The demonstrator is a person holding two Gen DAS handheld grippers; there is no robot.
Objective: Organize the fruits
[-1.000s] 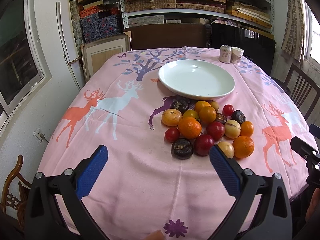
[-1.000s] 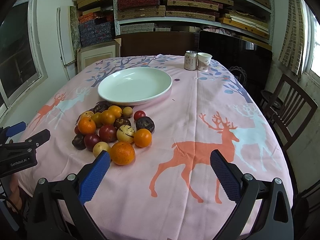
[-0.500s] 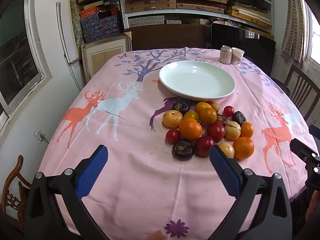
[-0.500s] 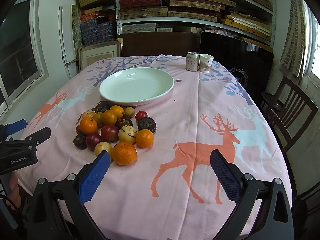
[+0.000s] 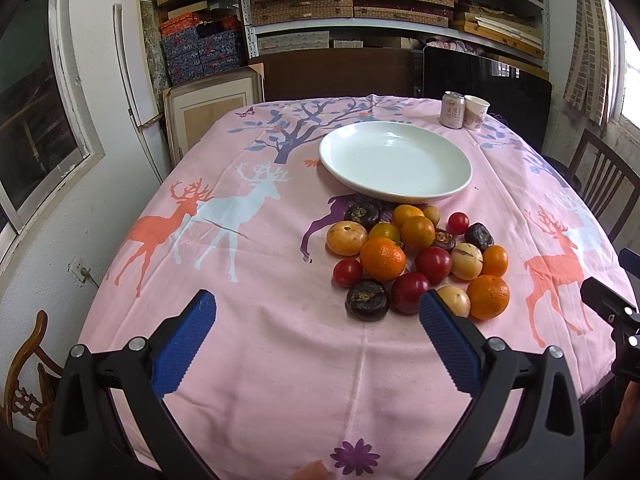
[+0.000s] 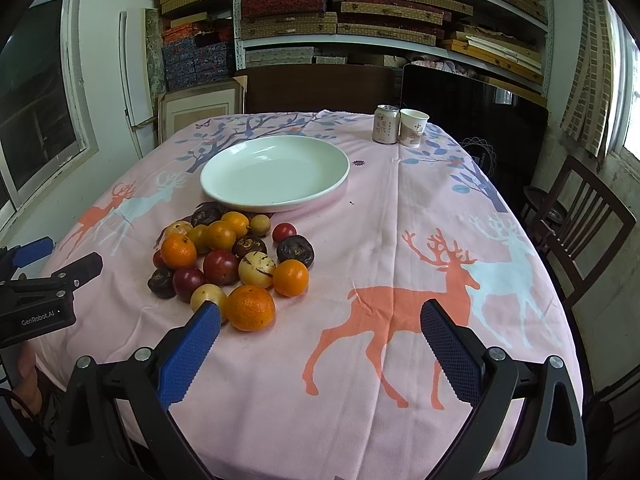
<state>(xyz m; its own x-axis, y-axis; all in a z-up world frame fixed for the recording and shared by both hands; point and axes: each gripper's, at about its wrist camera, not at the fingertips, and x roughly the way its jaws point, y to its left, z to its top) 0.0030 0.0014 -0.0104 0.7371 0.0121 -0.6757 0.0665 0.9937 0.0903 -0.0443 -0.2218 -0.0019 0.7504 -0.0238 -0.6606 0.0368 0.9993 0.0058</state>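
Fruit (image 5: 416, 256) sits in a heap on the table (image 5: 260, 352), right in front of the white plate (image 5: 394, 160), and some pieces touch its rim. No fruit is on the plate. I hold my left tool (image 5: 318, 338) and my right tool (image 6: 320, 346) wide apart above the table, holding nothing.

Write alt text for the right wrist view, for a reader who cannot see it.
A pile of small fruits, orange, red, yellow and dark, lies on a pink deer-print tablecloth just in front of an empty white plate. The open right gripper hovers nearby, holding nothing; a can and paper cup stand behind.
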